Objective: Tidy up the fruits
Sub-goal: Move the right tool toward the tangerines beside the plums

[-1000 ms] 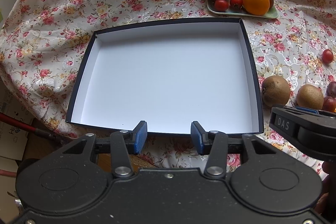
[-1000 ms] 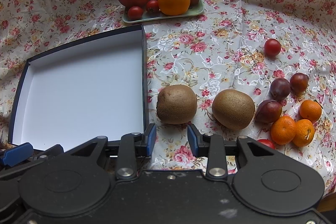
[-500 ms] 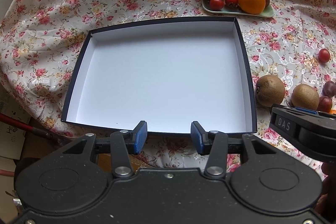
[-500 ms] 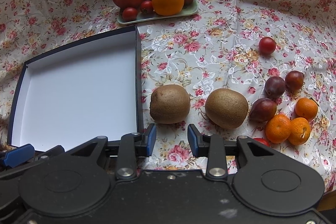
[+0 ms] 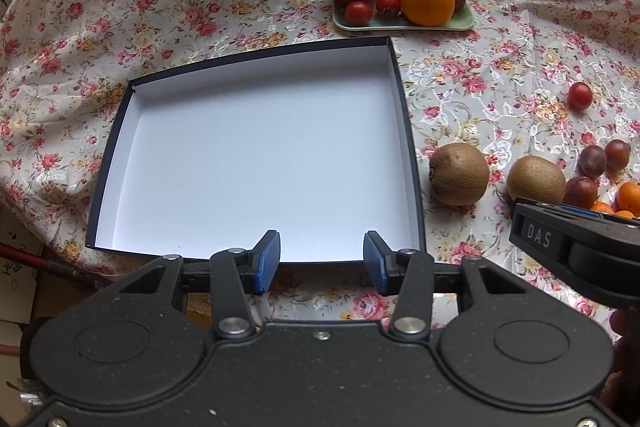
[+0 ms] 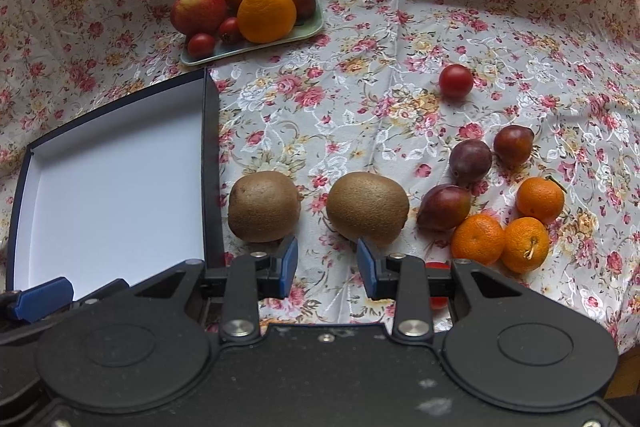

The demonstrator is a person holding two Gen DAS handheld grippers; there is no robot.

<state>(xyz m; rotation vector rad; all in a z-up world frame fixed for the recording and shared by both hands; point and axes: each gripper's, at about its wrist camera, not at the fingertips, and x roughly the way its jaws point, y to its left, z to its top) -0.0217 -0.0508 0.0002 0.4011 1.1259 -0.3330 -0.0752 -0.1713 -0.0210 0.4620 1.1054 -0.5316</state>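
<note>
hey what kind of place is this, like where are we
Probably a home dining or kitchen table: a flowered tablecloth drapes it, a pale green tray of mixed fruit sits at the back, and an empty white-lined dark cardboard box lies in front.

We see soft, even daylight | blown-out white at the top right corner of both views | white box floor (image 5: pixel 260 163) bright, nearly featureless | faint short shadows under the 2 kiwis (image 6: pixel 264 207) | focus sharp | fisheye bends the box edges, floral cloth (image 6: pixel 360 107) curves at the borders
</note>
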